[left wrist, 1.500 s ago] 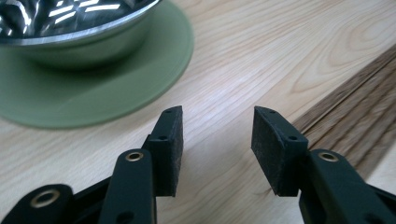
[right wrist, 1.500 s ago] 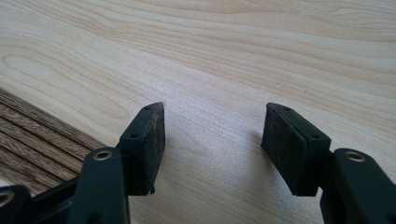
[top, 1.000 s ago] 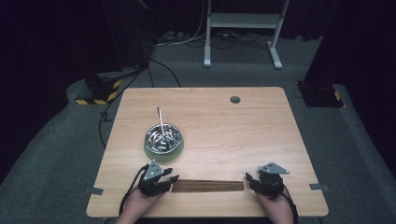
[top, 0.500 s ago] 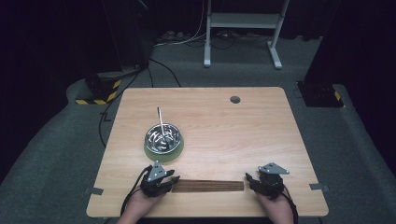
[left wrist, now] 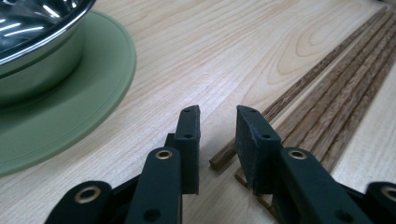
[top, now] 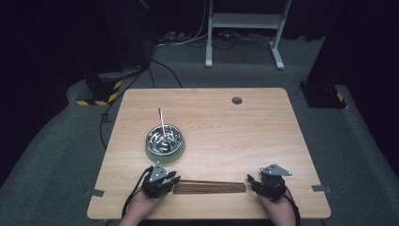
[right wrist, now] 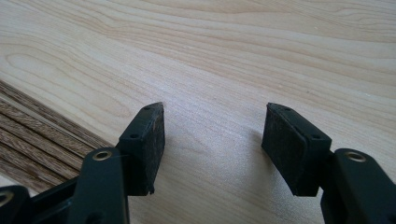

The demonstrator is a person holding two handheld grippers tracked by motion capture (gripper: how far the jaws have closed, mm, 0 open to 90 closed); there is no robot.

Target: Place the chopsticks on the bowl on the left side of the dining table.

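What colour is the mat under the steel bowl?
Green mat, clearest in the left gripper view.

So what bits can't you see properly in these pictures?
- What lies in the steel bowl: high view, too small and shiny to tell.
- The bowl's top and the green mat under it: left gripper view, cut off by the edges.
- The near ends of the wooden sticks: left gripper view, hidden behind the left gripper, whose jaws have just been closing around one stick's end.

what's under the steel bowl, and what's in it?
The steel bowl sits on a green round mat, whose rim shows around the bowl's near side. A thin metal handle sticks up out of the bowl. The glare hides the utensil's end and anything else inside.
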